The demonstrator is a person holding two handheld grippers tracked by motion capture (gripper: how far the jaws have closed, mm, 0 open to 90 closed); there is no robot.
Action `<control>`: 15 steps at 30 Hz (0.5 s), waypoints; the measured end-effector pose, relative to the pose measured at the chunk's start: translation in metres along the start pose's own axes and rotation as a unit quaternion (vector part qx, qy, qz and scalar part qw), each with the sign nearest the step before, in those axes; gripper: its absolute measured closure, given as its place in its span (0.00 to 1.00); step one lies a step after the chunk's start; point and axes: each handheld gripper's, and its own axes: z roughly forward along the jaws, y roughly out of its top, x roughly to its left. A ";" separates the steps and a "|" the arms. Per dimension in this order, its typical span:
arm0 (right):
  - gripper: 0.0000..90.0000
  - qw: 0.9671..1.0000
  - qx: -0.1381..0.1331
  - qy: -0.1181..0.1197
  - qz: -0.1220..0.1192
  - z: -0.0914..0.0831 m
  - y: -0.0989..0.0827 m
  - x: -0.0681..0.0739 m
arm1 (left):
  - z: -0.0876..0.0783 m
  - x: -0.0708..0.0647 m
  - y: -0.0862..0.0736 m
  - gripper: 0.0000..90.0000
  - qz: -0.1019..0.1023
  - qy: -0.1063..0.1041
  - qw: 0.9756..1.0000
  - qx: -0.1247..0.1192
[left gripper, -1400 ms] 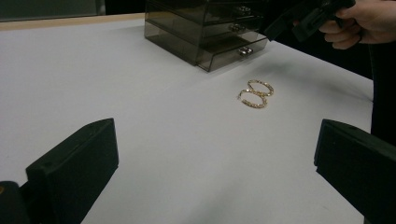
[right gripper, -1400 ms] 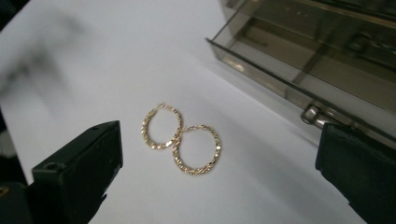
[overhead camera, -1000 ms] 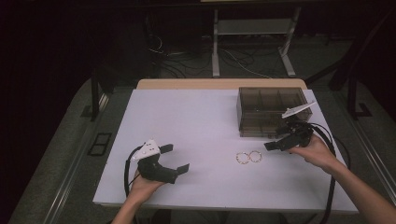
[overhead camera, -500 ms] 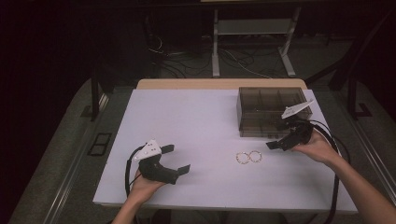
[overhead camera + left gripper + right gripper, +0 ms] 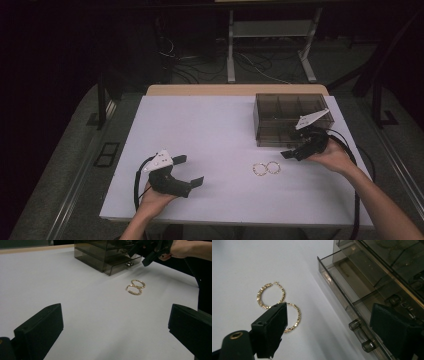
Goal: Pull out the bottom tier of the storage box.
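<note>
High view footage showed a person seated at a white table (image 5: 210,130), a handheld gripper in each hand. A smoked-plastic drawer organizer (image 5: 290,112) stood at the table's far right, its lower drawer (image 5: 352,290) pulled partly out. Seen from the right gripper view, the open drawer's visible front section held nothing that could be made out; a faint ring-like shape showed through the tinted compartment above it, too dim to identify. Two small clear knobs studded the drawer front.

Two gold hoop earrings (image 5: 266,168) lay flat on the bare tabletop, touching each other, just in front of the organizer and outside any compartment.

The right gripper (image 5: 292,152) hung between the earrings and the drawer, its jaws having just been closing yet standing apart with nothing between them; one jaw overlapped the nearer hoop in its own camera's picture, without a grip on it. The left gripper (image 5: 190,170) rested at the table's near left, well apart from the earrings, its jaws spread wide and holding nothing.
</note>
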 end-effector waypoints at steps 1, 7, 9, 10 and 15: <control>0.16 1.000 0.000 0.000 0.000 0.000 0.000 0.000 | 0.000 0.000 0.000 0.00 0.000 0.000 1.000 0.000; 0.26 1.000 -0.007 0.000 -0.007 0.004 0.001 -0.002 | -0.001 0.001 0.000 0.00 -0.002 0.000 1.000 -0.003; 0.27 1.000 -0.009 -0.004 -0.008 0.005 0.002 -0.003 | -0.001 0.001 0.000 0.00 -0.002 0.000 1.000 -0.003; 0.29 1.000 -0.011 -0.006 -0.009 0.006 0.002 -0.003 | -0.001 0.000 0.000 0.00 -0.002 0.000 1.000 -0.003; 0.34 1.000 -0.007 -0.010 -0.014 0.009 0.004 -0.007 | -0.001 0.000 0.000 0.00 -0.001 -0.001 1.000 -0.002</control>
